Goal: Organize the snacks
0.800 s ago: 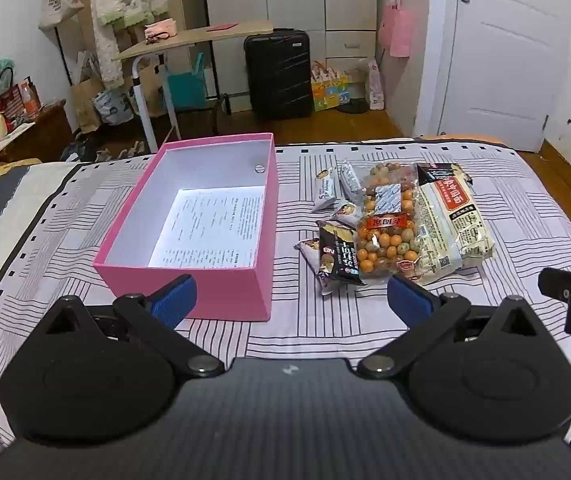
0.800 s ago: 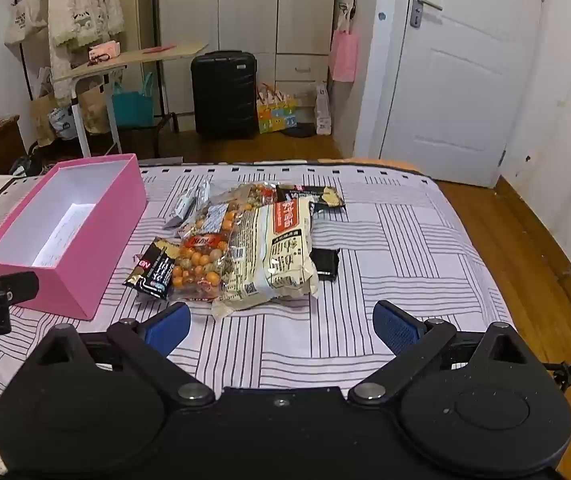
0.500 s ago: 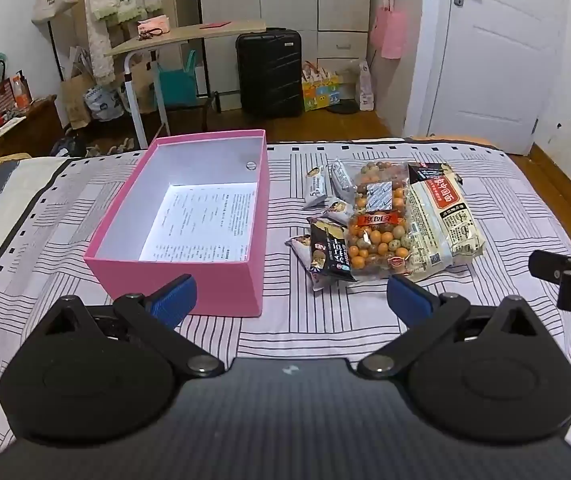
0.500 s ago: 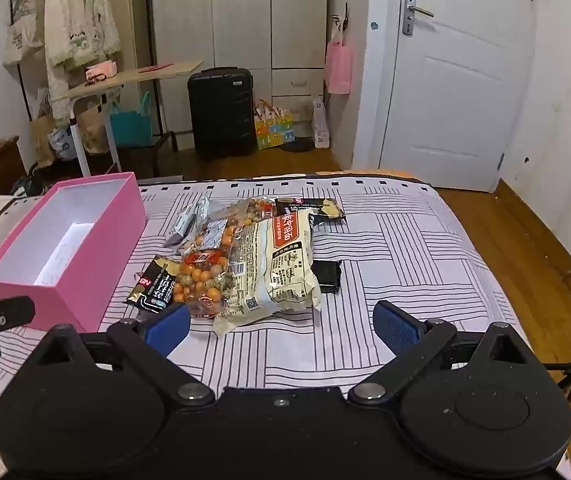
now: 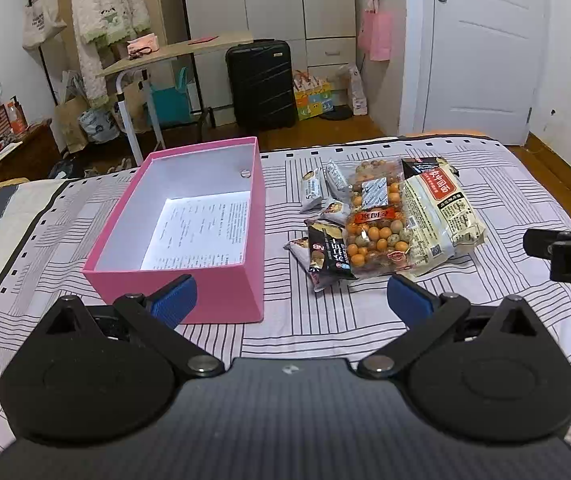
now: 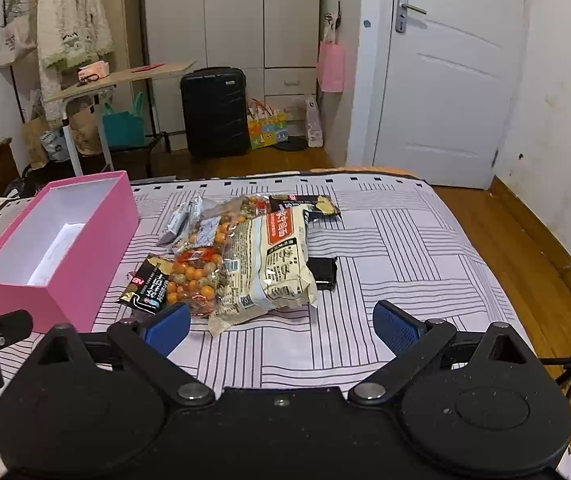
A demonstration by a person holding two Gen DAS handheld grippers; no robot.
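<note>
**Both grippers spread wide above the striped bed, snacks heaped beside the pink box**

Here the left gripper (image 5: 289,292), a black two-finger tool with blue pads, hangs over the near part of a bed covered in a white sheet with black line patterns (image 5: 325,332). Its jaws stand spread wide with nothing between them; the left blue pad (image 5: 173,296) sits in front of the near wall of an open pink cardboard box with a white lining (image 5: 189,292). The box rests on the sheet, and a printed sheet of white paper (image 5: 201,232) lies flat on its floor.

Just to the right of the box, apart from it, lies the heap of snack packets. A clear bag of orange and speckled coated nuts (image 5: 377,228) lies in the middle. A large pale noodle packet with a red label (image 5: 441,212) lies against its right side and partly over it. A black snack packet with white lettering (image 5: 329,252) lies against the nut bag's near left corner, and small silvery wrapped bars (image 5: 317,190) lie behind that, towards the box.

The right gripper (image 6: 281,328), the same black tool with blue pads, is likewise wide open and empty, hanging above bare sheet just in front of the heap. From its view a small flat black packet (image 6: 325,272) pokes out from under the noodle packet's right edge, and another black packet with gold print (image 6: 305,204) lies at the far end of the heap. Each gripper shows at the edge of the other's view.
</note>
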